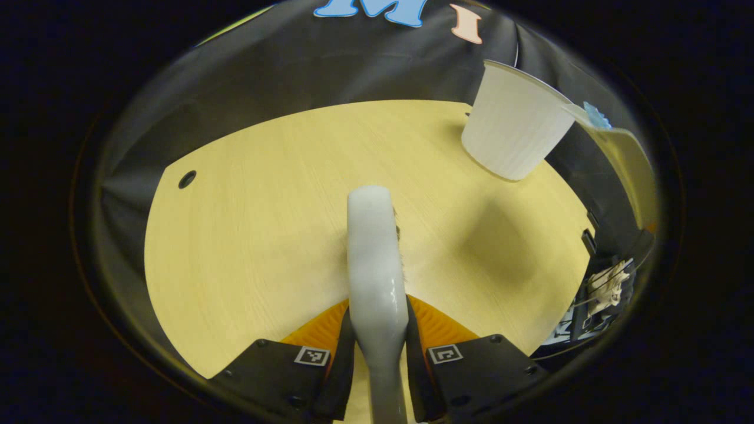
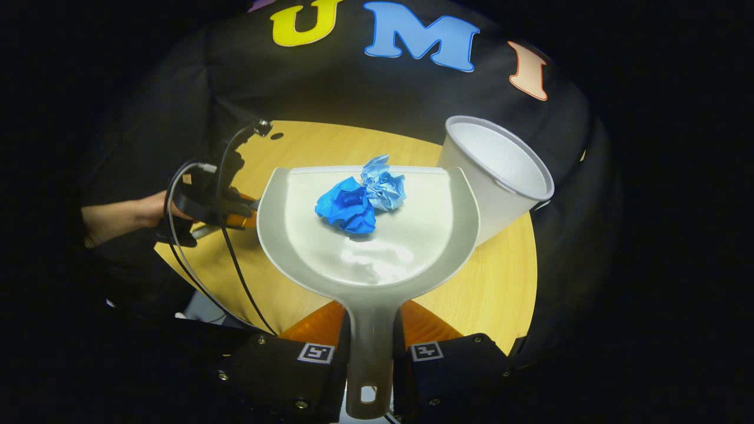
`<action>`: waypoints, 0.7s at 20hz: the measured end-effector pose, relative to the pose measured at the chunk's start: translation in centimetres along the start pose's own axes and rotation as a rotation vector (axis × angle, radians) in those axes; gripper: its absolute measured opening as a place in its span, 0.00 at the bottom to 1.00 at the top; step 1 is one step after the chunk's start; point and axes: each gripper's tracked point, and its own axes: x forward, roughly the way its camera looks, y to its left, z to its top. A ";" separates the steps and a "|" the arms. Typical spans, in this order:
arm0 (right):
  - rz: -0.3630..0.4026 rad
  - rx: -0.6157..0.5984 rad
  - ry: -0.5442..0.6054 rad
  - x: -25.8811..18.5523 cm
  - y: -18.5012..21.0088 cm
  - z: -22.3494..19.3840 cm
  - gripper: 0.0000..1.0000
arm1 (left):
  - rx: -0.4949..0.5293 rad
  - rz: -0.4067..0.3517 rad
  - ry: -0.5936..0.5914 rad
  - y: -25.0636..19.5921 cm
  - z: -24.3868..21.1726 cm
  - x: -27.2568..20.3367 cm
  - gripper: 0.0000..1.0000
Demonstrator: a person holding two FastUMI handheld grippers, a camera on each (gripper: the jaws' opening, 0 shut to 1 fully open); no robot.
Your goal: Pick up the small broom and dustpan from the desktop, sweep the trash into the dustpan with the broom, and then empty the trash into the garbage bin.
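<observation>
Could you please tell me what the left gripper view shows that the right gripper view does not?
Left gripper view's own: the broom, its handle clamped in the left tool. Right gripper view's own: the dustpan handle clamped in the right tool, the pan's inside holding crumpled blue paper, and a hand farther off. Shared: the wooden table, the white bin, and part of the dustpan at the left view's right edge.

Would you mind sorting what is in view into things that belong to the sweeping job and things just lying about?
Job: broom, held by left gripper; dustpan, held by right gripper; crumpled blue trash in it; white garbage bin.

Lying about: desk's cable hole; wooden desk.
</observation>
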 end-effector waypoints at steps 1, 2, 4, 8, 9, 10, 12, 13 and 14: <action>0.008 0.007 -0.007 -0.2 -0.1 0.1 0.33 | -0.011 0.002 -0.002 0.2 -0.1 -0.3 0.47; 0.016 0.018 -0.015 -0.4 -0.2 0.1 0.33 | -0.022 0.004 -0.003 0.2 -0.2 -0.5 0.46; 0.038 0.050 -0.024 -0.7 0.1 0.0 0.33 | -0.042 0.006 -0.010 0.7 -0.3 -1.0 0.46; 0.086 0.140 -0.043 -0.7 0.3 0.5 0.33 | -0.068 0.020 -0.021 1.3 -0.5 -1.7 0.48; 0.087 0.164 -0.051 -0.5 0.5 0.7 0.33 | -0.074 0.024 -0.020 1.5 -0.7 -1.8 0.48; 0.093 0.195 -0.058 -0.6 0.5 1.2 0.33 | -0.080 0.029 -0.018 1.6 -0.9 -1.8 0.48; 0.118 0.284 -0.076 -0.5 0.9 2.2 0.33 | -0.089 0.038 -0.014 1.9 -1.5 -1.9 0.48; 0.128 0.334 -0.089 -0.3 1.3 2.6 0.33 | -0.093 0.043 -0.013 2.2 -1.6 -2.1 0.48; 0.137 0.377 -0.104 -0.3 1.6 2.9 0.33 | -0.098 0.047 -0.012 2.2 -1.8 -2.2 0.48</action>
